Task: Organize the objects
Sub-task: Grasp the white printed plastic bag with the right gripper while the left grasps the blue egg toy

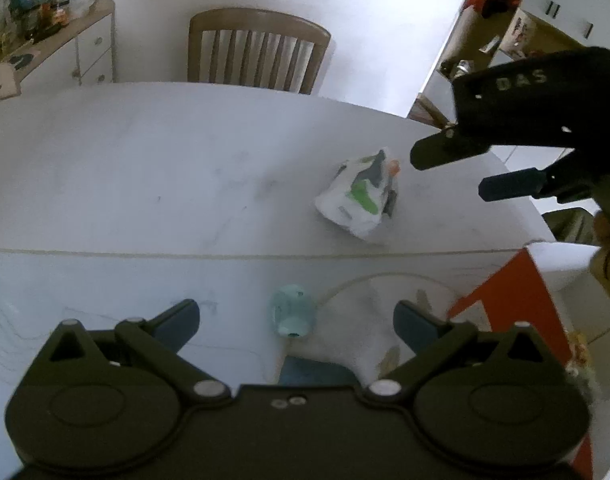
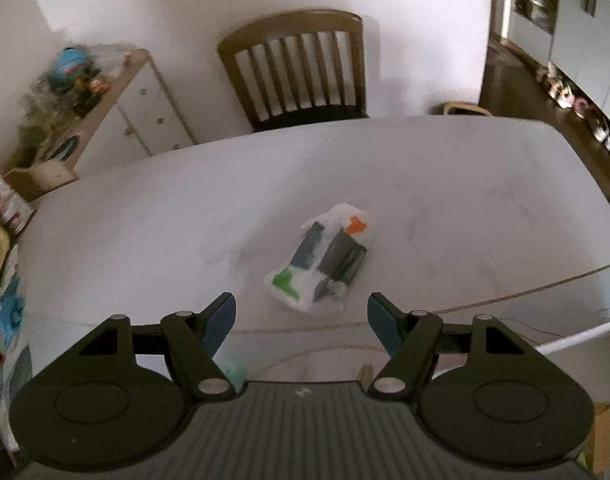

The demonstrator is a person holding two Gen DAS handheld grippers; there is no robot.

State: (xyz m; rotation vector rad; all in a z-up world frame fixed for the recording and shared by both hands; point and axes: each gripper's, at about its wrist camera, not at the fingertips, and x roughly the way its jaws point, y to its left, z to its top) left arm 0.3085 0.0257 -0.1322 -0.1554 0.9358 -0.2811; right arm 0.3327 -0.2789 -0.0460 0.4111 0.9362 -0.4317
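The plastic bag of small items [image 2: 319,266] lies loose on the white table [image 2: 145,220], apparently awaiting sorting. The right gripper [image 2: 301,322] hangs above it, angled downward, jaws apart and empty. The left gripper [image 1: 295,320], wide open and empty, straddles a pale teal object [image 1: 292,316].

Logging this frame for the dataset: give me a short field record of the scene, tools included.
surface: white table
item 1: clear plastic bag holding dark, green and orange items, lying mid-table
item 2: pale teal object, near table edge, between the left tool's fingers, untouched
left tool: open wide, empty
right tool: open, empty, pointing down at the bag, not touching it
background: wooden chair behind the table, cluttered cabinet on the left
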